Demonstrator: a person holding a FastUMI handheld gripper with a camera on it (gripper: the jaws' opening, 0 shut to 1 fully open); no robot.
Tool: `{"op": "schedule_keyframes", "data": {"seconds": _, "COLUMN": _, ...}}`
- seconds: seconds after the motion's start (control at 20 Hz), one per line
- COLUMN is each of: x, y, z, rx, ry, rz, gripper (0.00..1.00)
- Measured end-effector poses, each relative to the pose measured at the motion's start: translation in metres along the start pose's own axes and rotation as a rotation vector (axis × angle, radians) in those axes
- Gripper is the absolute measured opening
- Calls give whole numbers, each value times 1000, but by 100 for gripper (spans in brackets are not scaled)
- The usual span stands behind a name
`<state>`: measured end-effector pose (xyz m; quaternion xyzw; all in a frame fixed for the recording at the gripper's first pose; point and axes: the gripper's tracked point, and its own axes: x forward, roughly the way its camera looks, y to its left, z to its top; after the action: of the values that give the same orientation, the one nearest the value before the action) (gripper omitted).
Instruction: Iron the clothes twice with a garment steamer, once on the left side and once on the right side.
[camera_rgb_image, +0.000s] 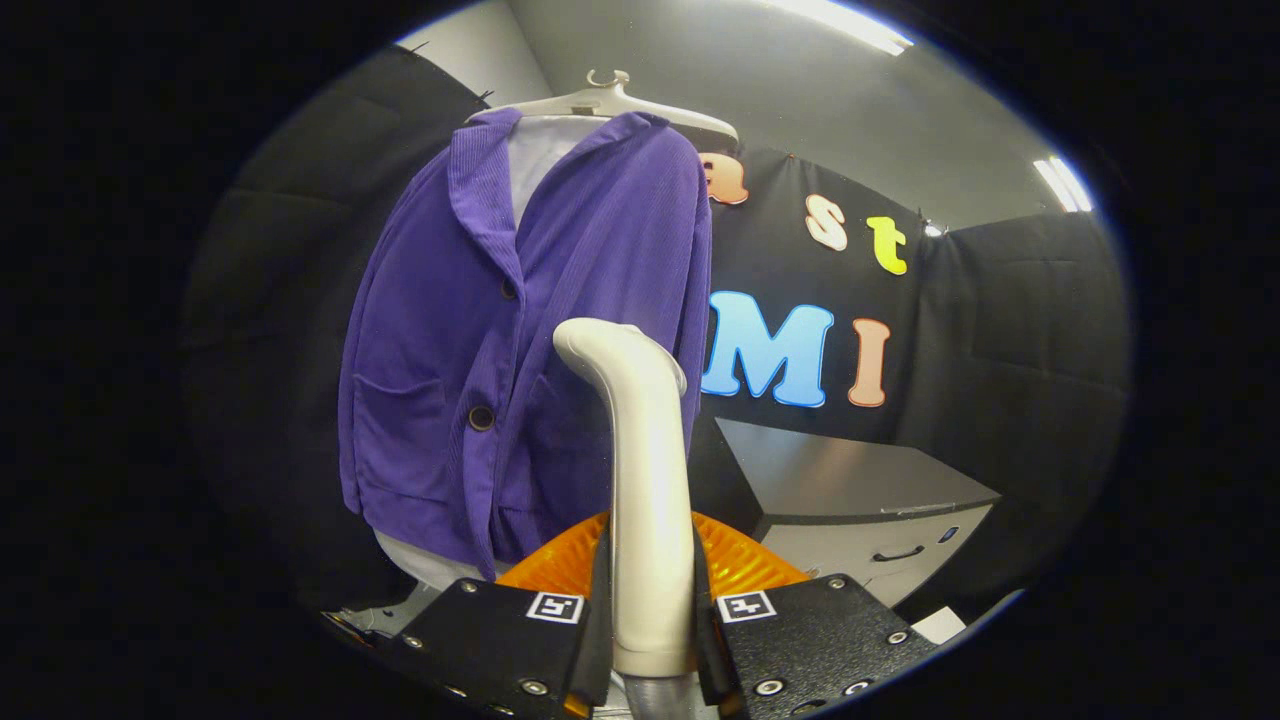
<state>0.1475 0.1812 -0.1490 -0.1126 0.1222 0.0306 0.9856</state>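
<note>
Gripper: the gripper (650, 610) sits nearest of all, its two fingers (590, 620) clamped on the handle of the garment steamer, one pressing each side of it.

Steamer: the garment steamer (640, 480) is a pale, smooth wand that stands upright between the fingers and rises ahead of them. Its top bends over to the left, toward the jacket. Whether the head touches the cloth I cannot tell; it overlaps the jacket's lower right part.

Steamer base: an orange ribbed part (740, 565) shows just beyond the fingers, behind the wand on both sides.

Jacket: a purple corduroy jacket (450, 340) hangs beyond the steamer, mostly to its left. It is buttoned down the front with dark buttons, has a patch pocket low on its left side, and its collar lies open over a white lining.

Hanger: a pale hanger (610, 100) carries the jacket at the shoulders, its hook up top.

White cloth: a strip of white cloth (420, 565) shows under the jacket's hem.

Cabinet: a grey cabinet (850, 490) with a dark drawer handle stands to the right, farther back, against the booth wall.

Lights: bright strip lights (850, 25) run along the ceiling, far and to the right.
</note>
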Motion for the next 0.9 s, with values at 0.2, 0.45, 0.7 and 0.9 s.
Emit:
{"op": "schedule_keyframes", "data": {"seconds": 0.2, "x": -3, "y": 8, "z": -36, "rx": -36, "ry": 49, "rz": 1, "gripper": 34}}
{"op": "schedule_keyframes", "data": {"seconds": 0.45, "x": -10, "y": 15, "z": -83, "rx": -88, "ry": 122, "rz": 23, "gripper": 34}}
{"op": "schedule_keyframes", "data": {"seconds": 0.7, "x": -21, "y": 23, "z": -121, "rx": -140, "ry": 171, "rz": 73, "gripper": 34}}
{"op": "schedule_keyframes", "data": {"seconds": 0.9, "x": -42, "y": 15, "z": -109, "rx": -107, "ry": 182, "rz": 96, "gripper": 34}}
